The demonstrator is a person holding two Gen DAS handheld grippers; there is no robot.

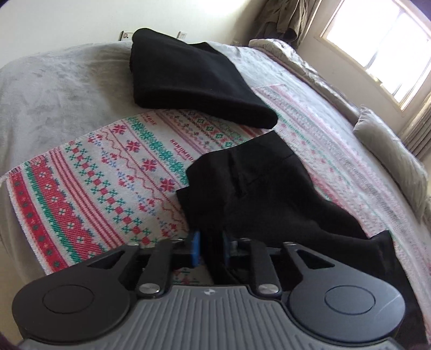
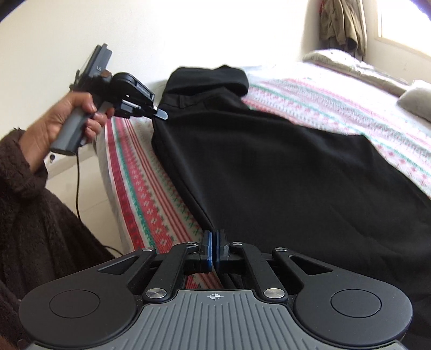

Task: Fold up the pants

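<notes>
Black pants (image 2: 269, 167) lie stretched across the patterned blanket (image 2: 140, 188) on the bed. My left gripper (image 1: 211, 246) is shut on the waist end of the pants (image 1: 258, 188), cloth pinched between its blue pads. In the right wrist view the left gripper (image 2: 161, 115) holds that waist corner at the far left. My right gripper (image 2: 214, 249) is shut on the near edge of the pants, at the leg end. A folded black garment (image 1: 194, 80) lies farther up the bed; it also shows in the right wrist view (image 2: 210, 76).
A grey fleece cover (image 1: 62, 88) lies under the patterned blanket (image 1: 89, 185). Grey pillows (image 1: 393, 156) and bedding line the window side. Clothes (image 1: 285, 18) hang in the corner. The person's hand and brown sleeve (image 2: 35, 215) are at the left.
</notes>
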